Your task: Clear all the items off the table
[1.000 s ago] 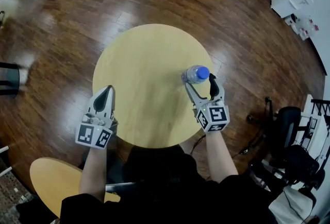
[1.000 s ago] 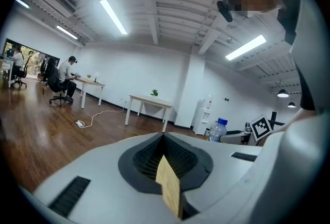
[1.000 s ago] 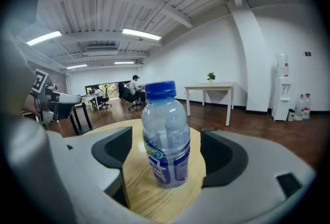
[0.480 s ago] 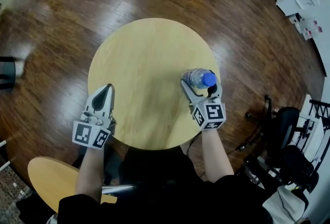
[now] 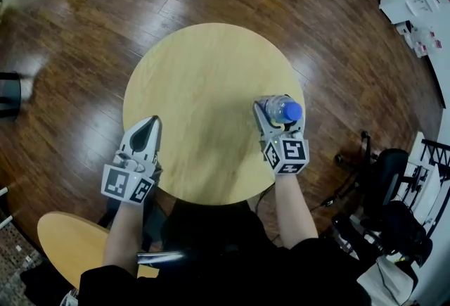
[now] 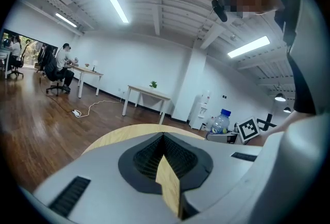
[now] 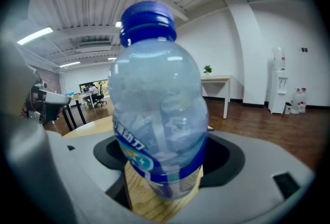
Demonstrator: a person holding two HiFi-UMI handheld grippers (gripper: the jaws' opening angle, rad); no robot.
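right gripper view: right tongs point(image 7: 164, 187), just closing, straddle the bottle point(image 7: 157, 109); finish your squeeze squarely. left tongs point(image 6: 166, 164) closed, empty.

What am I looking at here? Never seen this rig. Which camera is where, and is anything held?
There is no robot here: a person holds a two-jaw gripper in each hand. The marker cube on each is part of that gripper. The top-down picture comes from a camera on the person's head. The other two come from cameras riding on the grippers, each looking along its own jaws. On the round wooden table stands one thing, a clear plastic bottle with a blue cap, near the right edge. The right gripper has the bottle between its jaws. They have just been closing, but dark gaps show beside the bottle, so it looks not gripped yet. The left gripper is shut and empty, at the table's left edge.
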